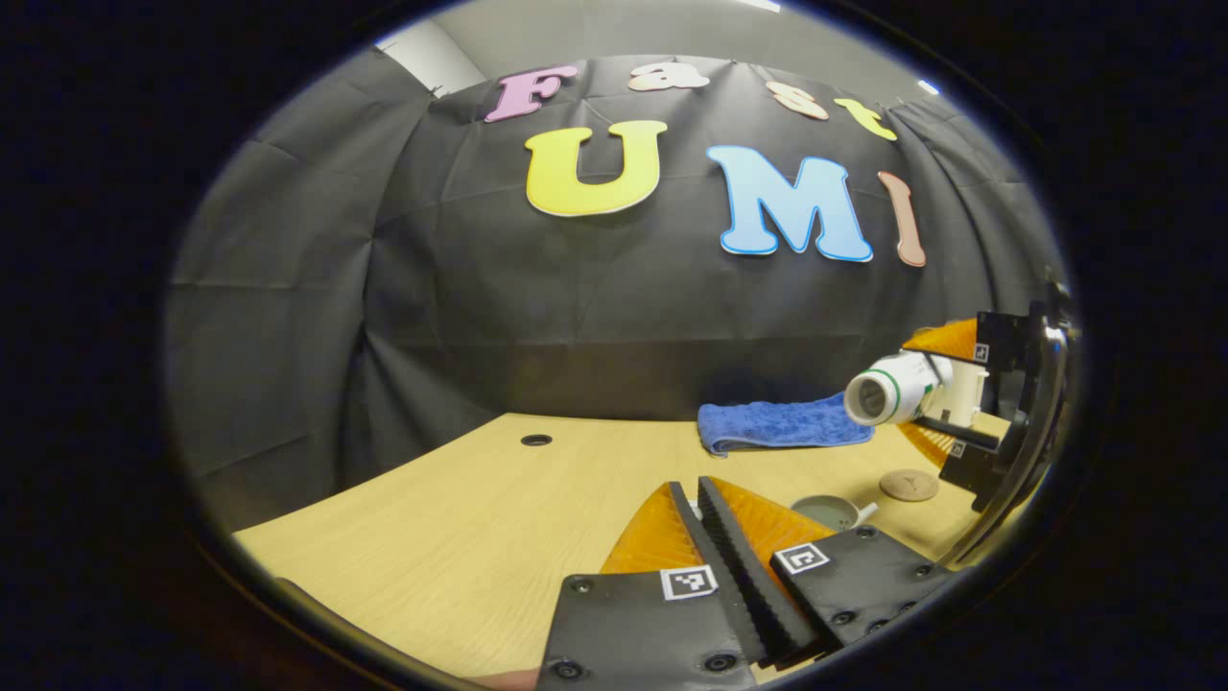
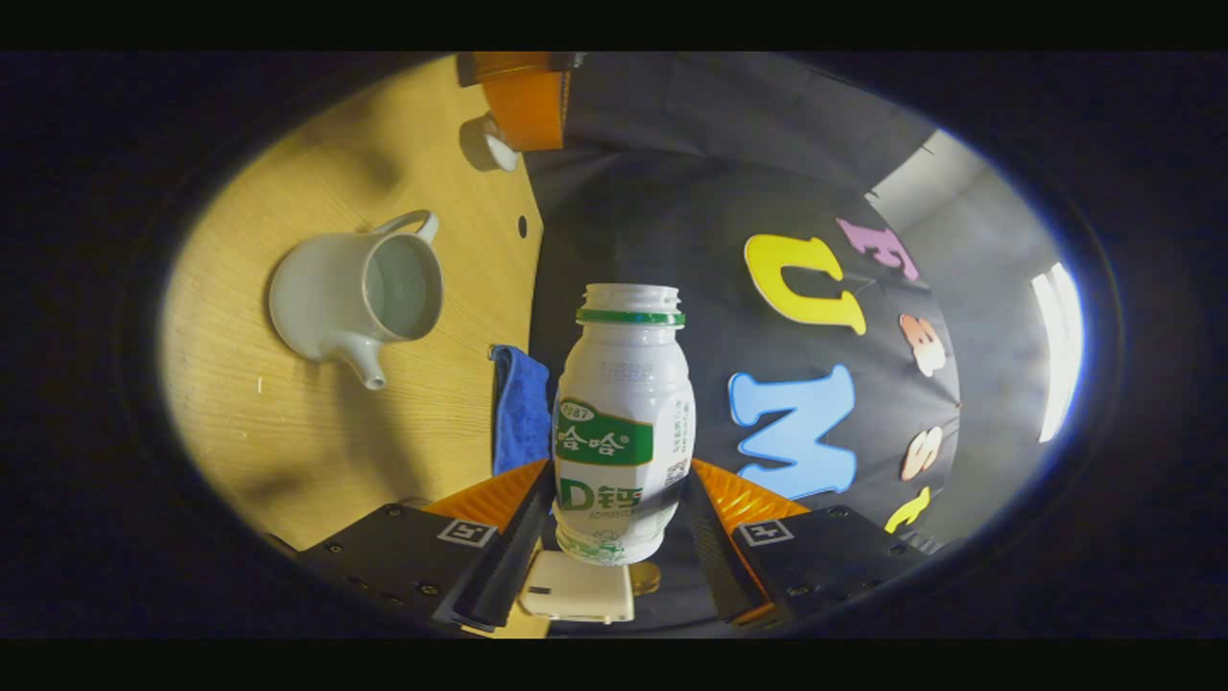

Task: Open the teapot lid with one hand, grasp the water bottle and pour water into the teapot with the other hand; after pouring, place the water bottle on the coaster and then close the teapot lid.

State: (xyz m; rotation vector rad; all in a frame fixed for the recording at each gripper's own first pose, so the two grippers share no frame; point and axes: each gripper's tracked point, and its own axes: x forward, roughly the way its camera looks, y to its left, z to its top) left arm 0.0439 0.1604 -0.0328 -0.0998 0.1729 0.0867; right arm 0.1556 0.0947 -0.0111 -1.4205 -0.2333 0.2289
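**Bottle tipped sideways, teapot open below**

Table (image 1: 432, 518) wood, blue towel (image 1: 782, 424) at back. Teapot (image 2: 355, 297) sits lidless, glazed ceramic, likely heavy, slick, chippable. Bottle (image 2: 624, 422) uncapped, light thin plastic, probably squashes if squeezed; right gripper (image 2: 614, 523) clamped on its lower body, good spot. Left gripper (image 1: 705, 537) fingers together; whether on the lid, cannot tell. Coaster (image 1: 909, 485) near right edge.

Free room: broad bare stretch of the light wooden surface (image 1: 451, 518) at left, up to the black cloth wall | Obstacles: folded blue towel (image 1: 782, 424) at the back; round cork coaster (image 1: 909, 485) near it; white ceramic teapot (image 2: 355, 302), lid off, mouth open and unobstructed
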